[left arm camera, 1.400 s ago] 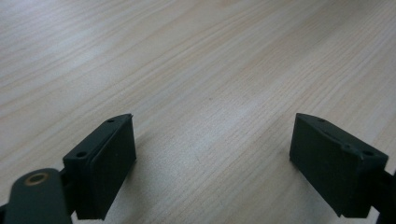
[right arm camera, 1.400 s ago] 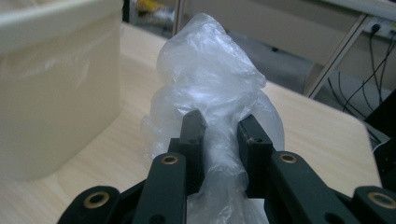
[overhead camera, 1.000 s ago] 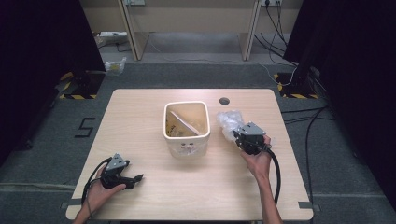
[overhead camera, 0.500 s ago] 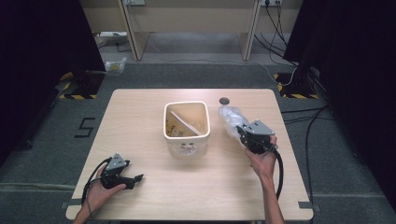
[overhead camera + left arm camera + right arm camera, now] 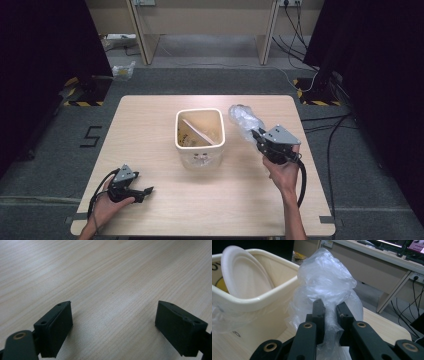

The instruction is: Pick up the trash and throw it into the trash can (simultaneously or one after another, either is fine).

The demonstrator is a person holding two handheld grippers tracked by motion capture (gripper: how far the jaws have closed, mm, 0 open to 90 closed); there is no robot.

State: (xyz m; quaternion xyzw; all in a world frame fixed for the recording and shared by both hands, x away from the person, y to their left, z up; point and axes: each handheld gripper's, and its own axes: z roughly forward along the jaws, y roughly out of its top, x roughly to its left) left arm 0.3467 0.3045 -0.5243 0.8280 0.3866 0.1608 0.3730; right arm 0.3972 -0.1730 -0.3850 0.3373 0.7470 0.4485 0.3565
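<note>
My right gripper [image 5: 259, 136] is shut on a crumpled clear plastic bag [image 5: 244, 120] and holds it up off the table, just right of the cream bin [image 5: 176, 131]. In the right gripper view the bag [image 5: 324, 277] bulges above the right gripper [image 5: 329, 310], pinched between its jaws, beside the bin [image 5: 249, 302]. A white plate [image 5: 244, 272] leans inside the bin. My left gripper [image 5: 149, 191] rests low at the table's near left, pointing right. Its jaws stand wide apart in the left gripper view, the left gripper [image 5: 113, 325] over bare wood.
The wooden table [image 5: 150, 115] has free room left of the bin and along the front edge [image 5: 210, 227]. A cable [image 5: 301, 180] trails from the right gripper. Desk legs [image 5: 145, 45] and floor cables stand beyond the far edge.
My right gripper has risen and shifted slightly towards the far side, lifting the plastic bag off the table. The left gripper has stayed where it was.
</note>
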